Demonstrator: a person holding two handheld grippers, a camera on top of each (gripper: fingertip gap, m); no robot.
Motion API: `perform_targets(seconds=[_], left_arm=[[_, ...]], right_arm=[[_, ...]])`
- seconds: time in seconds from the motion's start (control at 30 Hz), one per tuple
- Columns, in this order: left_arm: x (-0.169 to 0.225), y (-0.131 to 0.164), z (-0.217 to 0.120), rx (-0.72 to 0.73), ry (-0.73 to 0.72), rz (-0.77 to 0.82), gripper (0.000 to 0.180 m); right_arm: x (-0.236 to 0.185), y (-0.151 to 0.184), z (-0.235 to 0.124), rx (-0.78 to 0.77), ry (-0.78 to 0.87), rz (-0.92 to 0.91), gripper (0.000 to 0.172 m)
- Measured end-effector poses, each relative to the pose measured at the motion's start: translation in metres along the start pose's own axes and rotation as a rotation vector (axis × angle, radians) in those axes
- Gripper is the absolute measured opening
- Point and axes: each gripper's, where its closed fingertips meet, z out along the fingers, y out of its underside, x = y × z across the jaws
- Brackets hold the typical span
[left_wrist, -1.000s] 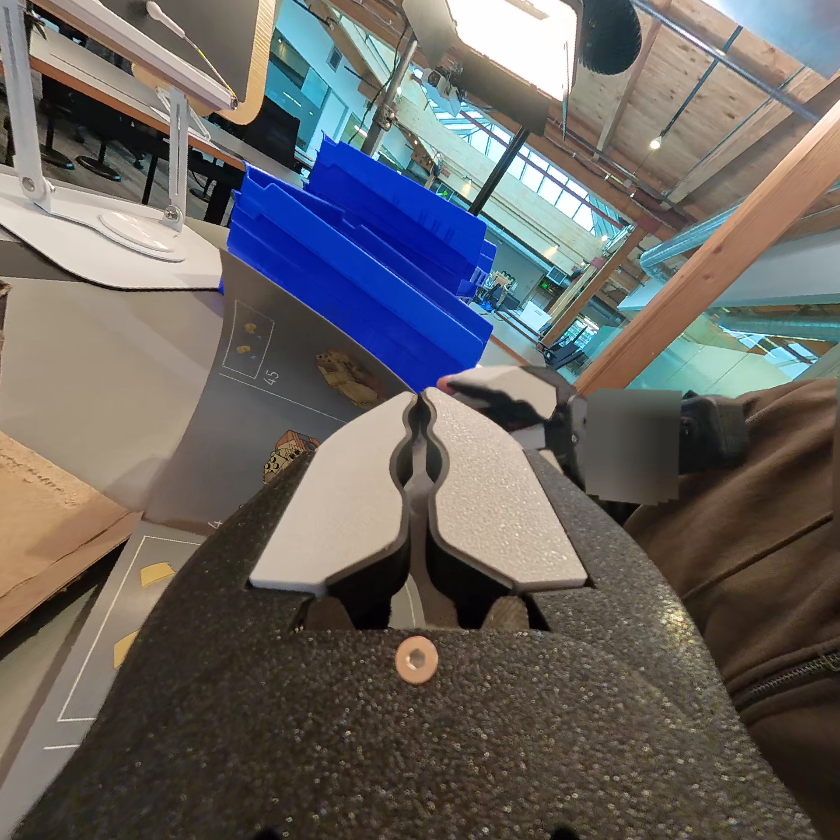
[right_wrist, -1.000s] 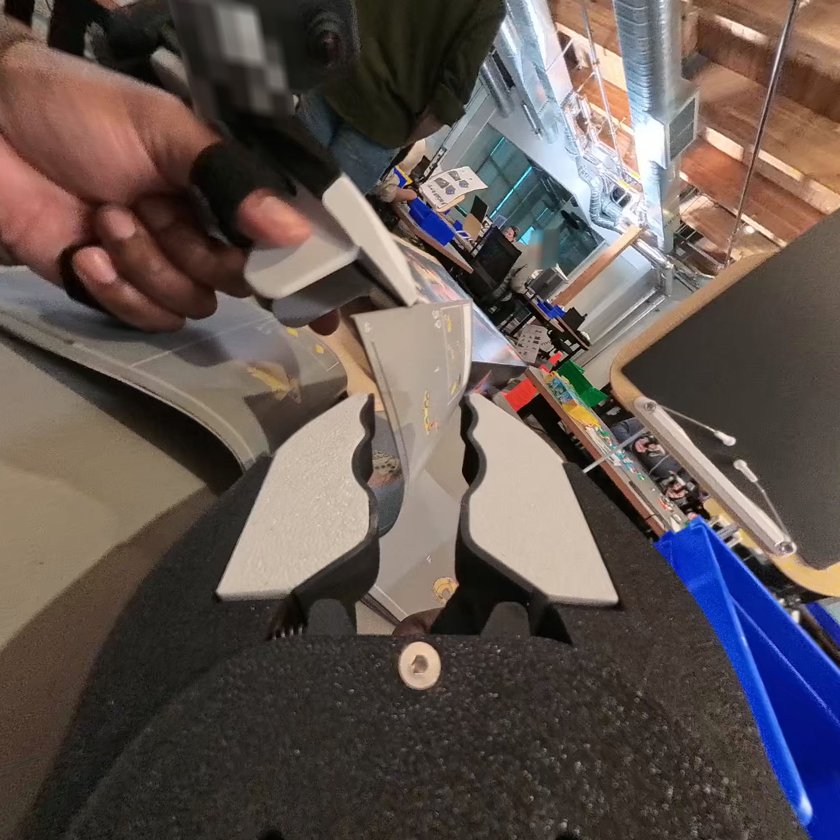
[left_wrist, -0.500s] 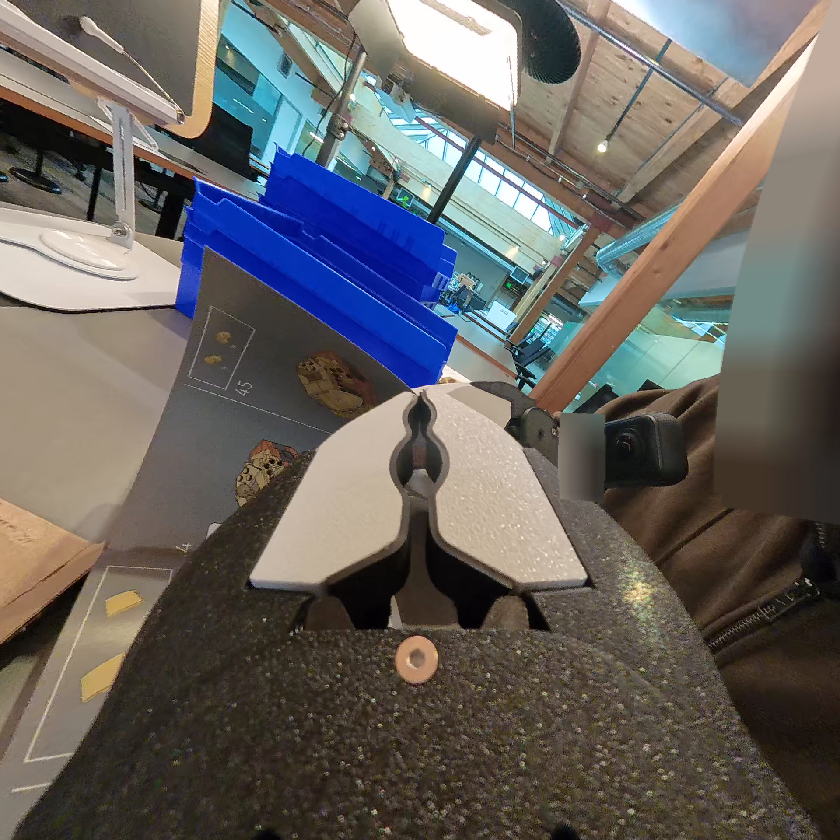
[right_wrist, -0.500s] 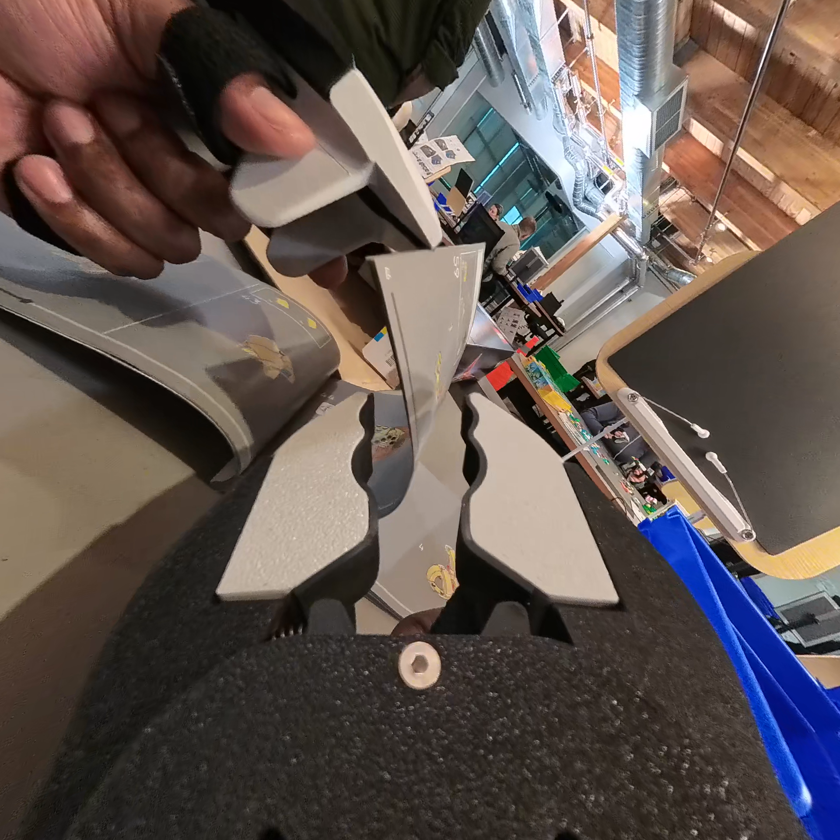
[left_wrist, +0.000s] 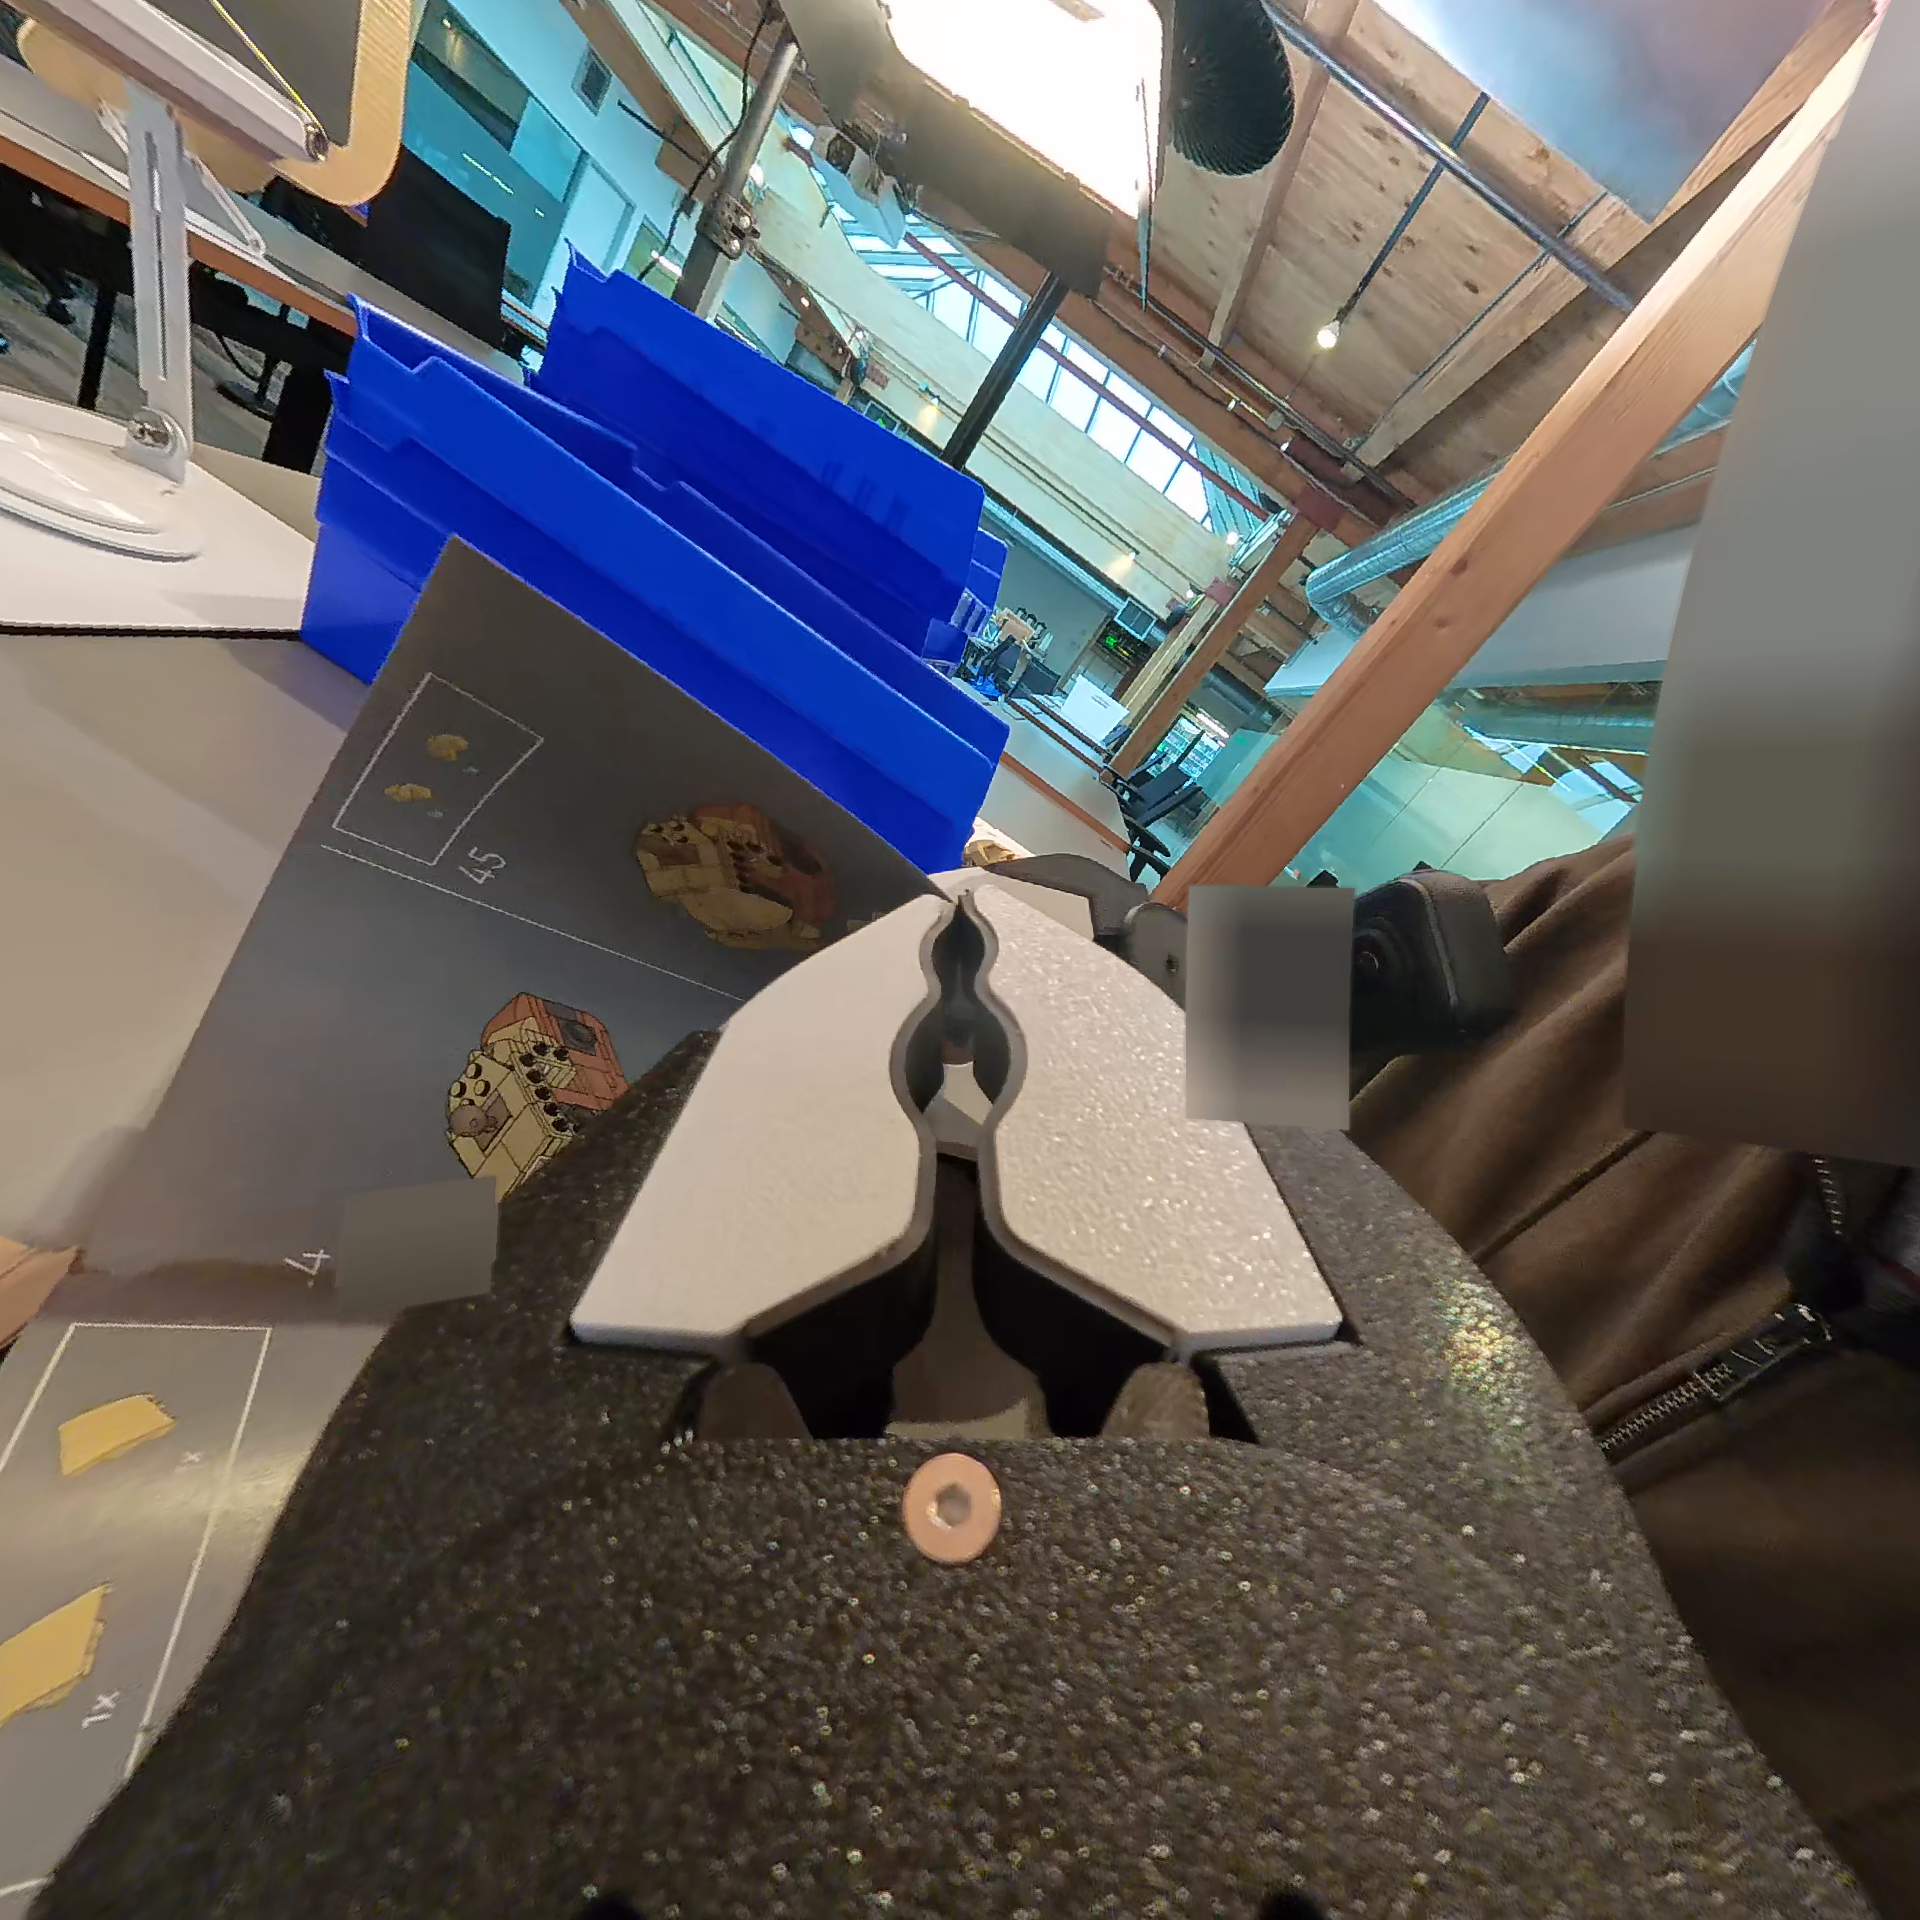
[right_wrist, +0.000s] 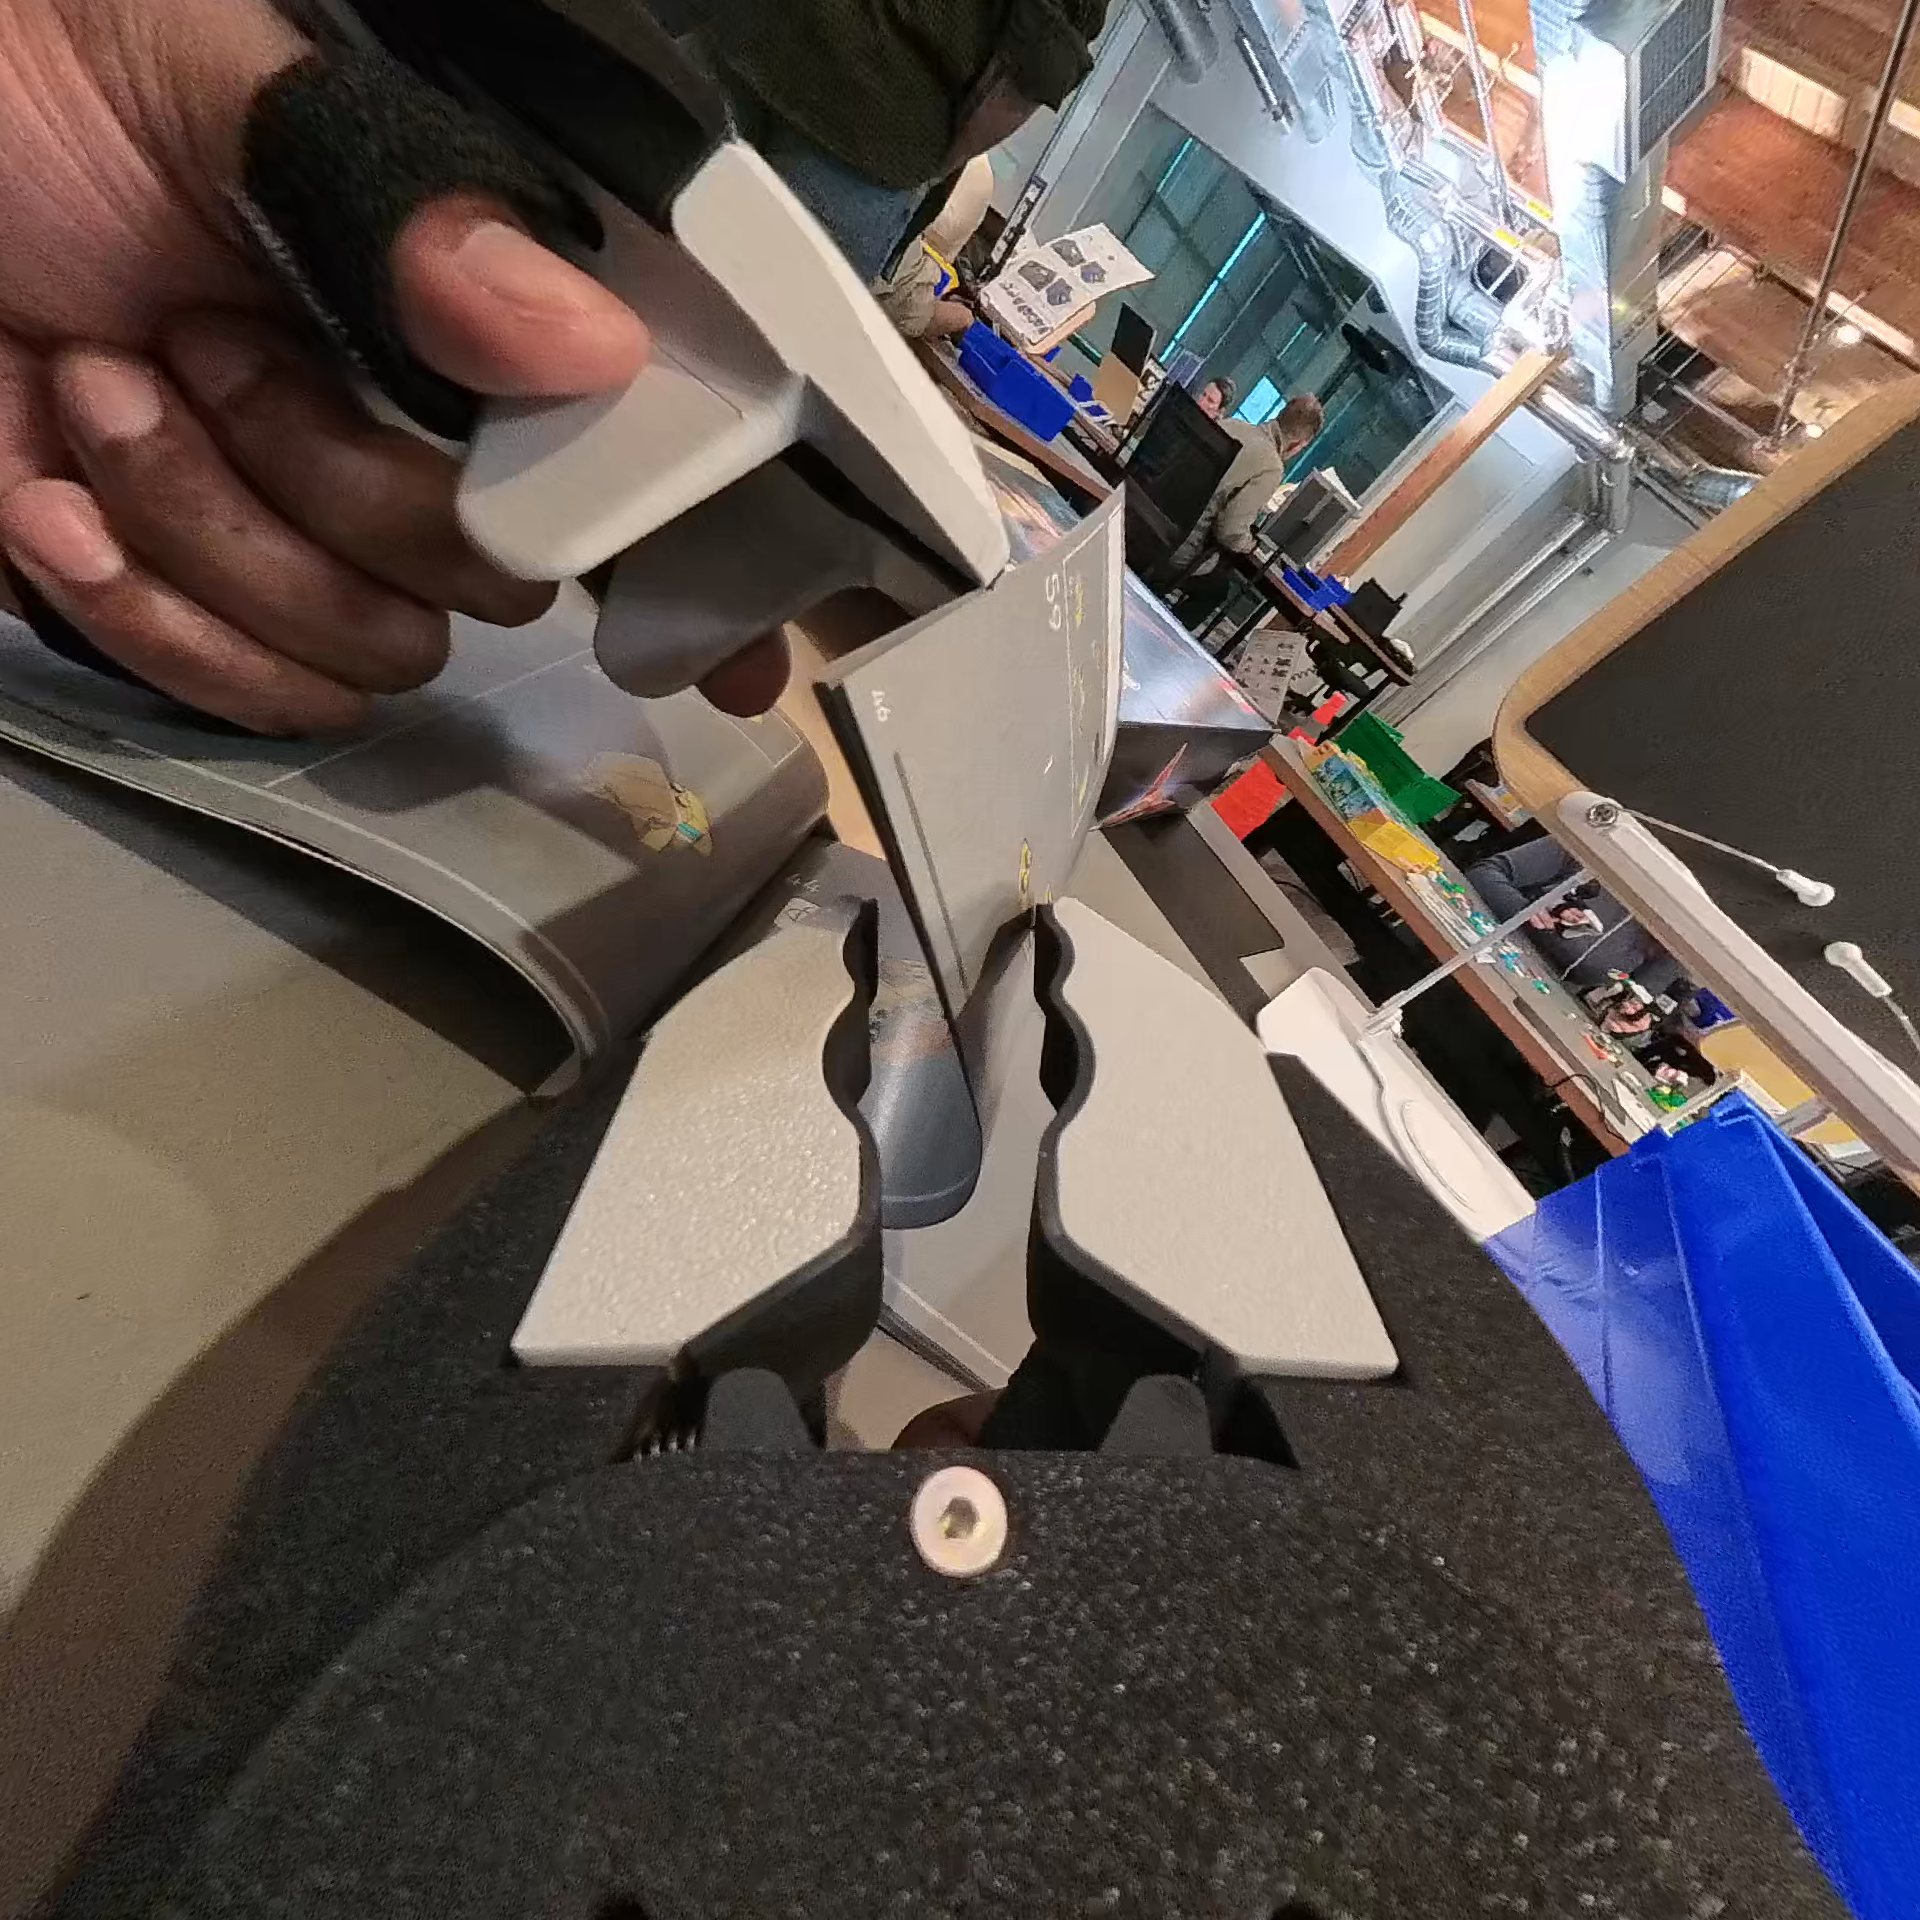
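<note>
So the left gripper (left_wrist: 961, 914) has its fingers pinched together at the tips, and from the right wrist view it's clamped on the top corner of a lifted grey page (right_wrist: 997, 748) of the instruction booklet (right_wrist: 436, 769), with a hand (right_wrist: 208, 343) wrapped round the gripper's handle. The right gripper (right_wrist: 951, 930) has its fingers apart, and that same lifted page stands edge-on in the gap; its right pad (right_wrist: 1049, 997) looks like it's touching the sheet, while the left pad sits clear of it, so it isn't really gripping anything.

Moving outward, the booklet lies open on a grey table (left_wrist: 125, 790), its left-hand pages curling upward, printed with pictures of tan brick models (left_wrist: 727, 873). Behind it is a stack of blue bins (left_wrist: 665, 540), and a white stand base (left_wrist: 94, 499) sits off to the left. A brown jacket (left_wrist: 1662, 1299) fills the right side of the left wrist view.
</note>
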Motion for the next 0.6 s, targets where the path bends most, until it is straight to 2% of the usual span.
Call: perform_targets(seconds=[0.6], left_arm=[[0.0012, -0.0037, 0.0, 0.04, 0.034, -0.045, 0.0]], right_arm=[[-0.007, -0.0041, 0.0, 0.022, -0.044, 0.048, 0.028]])
